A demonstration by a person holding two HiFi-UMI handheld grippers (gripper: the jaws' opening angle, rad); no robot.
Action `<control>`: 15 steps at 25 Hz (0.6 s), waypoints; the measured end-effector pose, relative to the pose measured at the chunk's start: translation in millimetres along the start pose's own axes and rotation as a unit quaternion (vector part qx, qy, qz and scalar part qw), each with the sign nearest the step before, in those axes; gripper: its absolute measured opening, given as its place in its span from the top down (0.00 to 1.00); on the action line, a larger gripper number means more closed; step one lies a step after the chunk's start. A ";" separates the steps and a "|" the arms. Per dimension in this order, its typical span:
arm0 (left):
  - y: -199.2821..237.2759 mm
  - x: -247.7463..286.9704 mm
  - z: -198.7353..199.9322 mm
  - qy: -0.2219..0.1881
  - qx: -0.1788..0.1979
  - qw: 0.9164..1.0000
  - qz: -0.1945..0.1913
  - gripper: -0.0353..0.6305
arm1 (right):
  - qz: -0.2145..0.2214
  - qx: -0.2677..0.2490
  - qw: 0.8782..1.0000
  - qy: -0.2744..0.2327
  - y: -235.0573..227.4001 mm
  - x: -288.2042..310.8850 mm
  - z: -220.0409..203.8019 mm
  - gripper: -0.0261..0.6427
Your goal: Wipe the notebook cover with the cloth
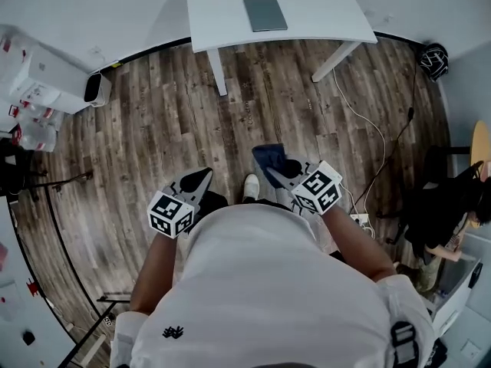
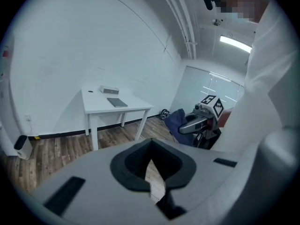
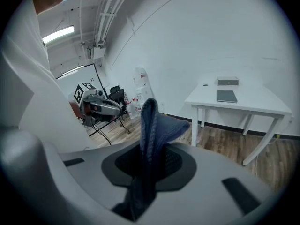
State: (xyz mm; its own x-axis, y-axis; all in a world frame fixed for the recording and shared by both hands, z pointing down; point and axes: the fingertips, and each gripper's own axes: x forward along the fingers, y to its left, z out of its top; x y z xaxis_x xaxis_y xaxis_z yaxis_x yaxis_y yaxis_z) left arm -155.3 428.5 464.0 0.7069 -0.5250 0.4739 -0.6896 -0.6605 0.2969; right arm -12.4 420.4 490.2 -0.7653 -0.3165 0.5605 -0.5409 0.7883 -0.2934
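Note:
A grey notebook [image 1: 265,12] lies on the white table [image 1: 322,6] at the far side of the room, well away from both grippers. The right gripper [image 1: 270,172] is shut on a dark blue cloth [image 1: 270,156], held at waist height over the wooden floor. In the right gripper view the cloth [image 3: 154,125] sticks up between the jaws, with the notebook [image 3: 227,96] far off on the table [image 3: 253,108]. My left gripper [image 1: 202,176] is shut with nothing in it. The left gripper view shows the notebook [image 2: 116,102] and the right gripper's cloth [image 2: 174,123].
A small grey box [image 3: 228,82] sits behind the notebook. White boxes [image 1: 38,83] and a white device [image 1: 97,88] stand at the left wall. A cable [image 1: 368,129] runs over the floor to a power strip [image 1: 359,219]. A black chair [image 1: 445,198] is at the right.

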 end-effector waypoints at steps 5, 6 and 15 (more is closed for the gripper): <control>4.3 46.7 30.3 0.006 0.011 0.999 -0.031 0.95 | -0.027 0.054 0.998 -0.014 -43.3 -2.5 -4.2 0.87; 9.5 53.7 33.9 0.013 0.015 0.999 -0.039 0.95 | -0.032 0.063 0.997 -0.015 -49.8 -0.5 -3.8 0.87; 104.9 135.7 93.9 0.041 0.073 0.991 -0.108 0.95 | -0.127 0.123 0.984 -0.008 -136.3 16.2 31.0 0.87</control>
State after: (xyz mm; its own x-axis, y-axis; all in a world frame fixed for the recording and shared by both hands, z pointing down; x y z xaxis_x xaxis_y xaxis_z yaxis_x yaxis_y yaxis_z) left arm -116.9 237.6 481.6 0.8161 -0.3213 0.4804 -0.4895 -0.8261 0.2792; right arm 38.1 291.5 515.3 -0.5994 -0.4963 0.6280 -0.7817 0.5319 -0.3257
